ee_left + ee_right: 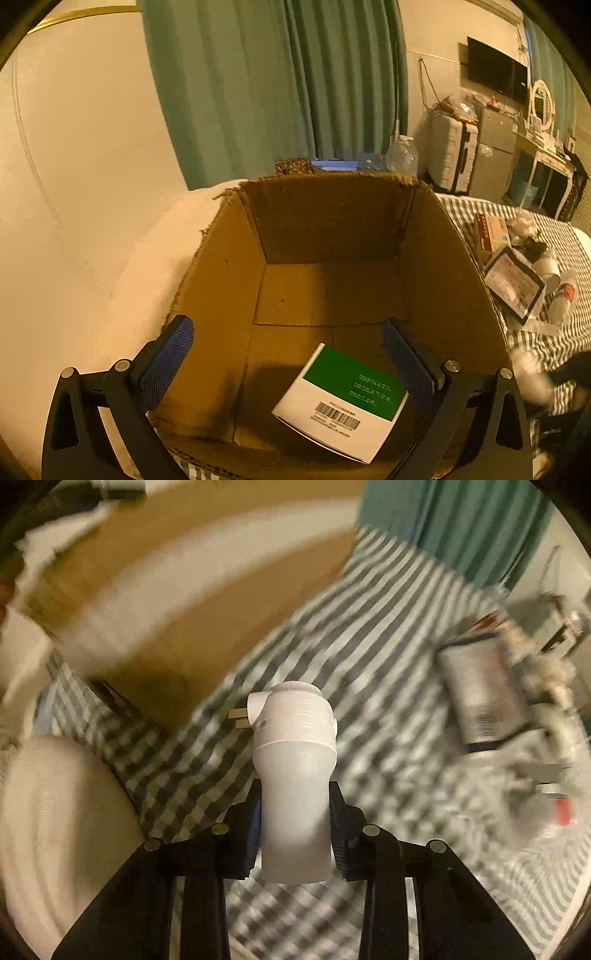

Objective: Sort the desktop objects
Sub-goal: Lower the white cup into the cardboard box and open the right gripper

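My left gripper [286, 354] is open and empty, held over the open cardboard box [221, 295]. A green and white carton with a barcode [341, 402] lies on the box floor between the fingers. My right gripper [293, 819] is shut on a white plug-in night light [293, 760] with metal prongs on its left side, held above the checked cloth [332, 646]. The cardboard box [147, 602] is blurred at the upper left of the right wrist view.
Several loose items lie on the checked cloth [535, 350] right of the box: a red and white carton [491, 230], a black-framed packet [515, 284], a small bottle [563, 299]. A grey packet [484, 694] shows blurred. A white pillow [55, 812] lies at the left.
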`<state>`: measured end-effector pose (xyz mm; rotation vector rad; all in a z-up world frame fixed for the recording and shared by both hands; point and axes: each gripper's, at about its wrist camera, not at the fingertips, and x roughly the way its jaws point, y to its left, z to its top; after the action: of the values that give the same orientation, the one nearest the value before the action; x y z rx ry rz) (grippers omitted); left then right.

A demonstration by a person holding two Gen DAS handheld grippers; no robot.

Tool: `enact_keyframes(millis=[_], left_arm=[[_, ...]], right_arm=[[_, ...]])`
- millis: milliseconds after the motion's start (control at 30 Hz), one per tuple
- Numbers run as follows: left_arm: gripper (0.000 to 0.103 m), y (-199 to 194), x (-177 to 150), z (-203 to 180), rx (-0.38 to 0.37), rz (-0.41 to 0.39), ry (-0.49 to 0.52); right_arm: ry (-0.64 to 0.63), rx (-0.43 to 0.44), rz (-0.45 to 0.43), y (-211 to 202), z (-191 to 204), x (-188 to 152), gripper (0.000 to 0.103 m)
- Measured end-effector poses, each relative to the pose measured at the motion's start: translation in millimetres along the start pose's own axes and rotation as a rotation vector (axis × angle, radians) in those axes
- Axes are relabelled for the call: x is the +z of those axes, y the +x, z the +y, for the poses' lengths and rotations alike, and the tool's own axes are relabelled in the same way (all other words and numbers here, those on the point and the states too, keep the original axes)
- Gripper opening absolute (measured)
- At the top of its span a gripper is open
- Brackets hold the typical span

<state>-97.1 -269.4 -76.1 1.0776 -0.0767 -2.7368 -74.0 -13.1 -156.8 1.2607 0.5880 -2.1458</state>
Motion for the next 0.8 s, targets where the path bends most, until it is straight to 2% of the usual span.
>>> enact_keyframes(millis=[67,133,200,267,367,467,500,533,567,633,700,800], left_arm=[[0.103,-1,2,4,0.011,-0.004,-0.011],[0.103,-1,3,8,0.029,-0.004,-0.025],[0.103,0,4,13,0.063,0.0,-0.047],[0.103,-2,4,18,0.105,-0.009,-0.07],[0.103,-11,3,23,0.182,-0.051,-0.089],[0.103,-17,4,28,0.195,-0.079,-0.097],[0.103,-18,4,30,0.204,-0.08,-0.1],[0.103,-18,4,31,0.205,-0.081,-0.101],[0.103,-18,4,31,0.197,-0.082,-0.1],[0.103,-18,2,29,0.175,-0.08,-0.099],[0.103,-19,2,20,0.125,-0.062,-0.093],[0.103,-33,2,-2,0.051,-0.064,-0.073]], right_arm=[[0.03,-0.02,-0.098,-41,-7,14,0.032],[0.056,0.007,-0.183,-75,-5,36,0.032],[0.066,0.041,-0.217,-87,3,65,0.032],[0.076,0.078,-0.238,-80,10,95,0.032],[0.073,0.09,-0.243,-67,41,122,0.032],[0.156,0.145,-0.228,-52,43,140,0.032],[0.176,0.14,-0.232,-47,42,146,0.032],[0.195,0.119,-0.246,-50,42,149,0.034],[0.206,0.102,-0.258,-53,41,151,0.046],[0.234,0.078,-0.299,-65,36,149,0.061],[0.248,0.067,-0.335,-84,27,138,0.061],[0.267,-0.015,-0.365,-115,0,108,0.062]])
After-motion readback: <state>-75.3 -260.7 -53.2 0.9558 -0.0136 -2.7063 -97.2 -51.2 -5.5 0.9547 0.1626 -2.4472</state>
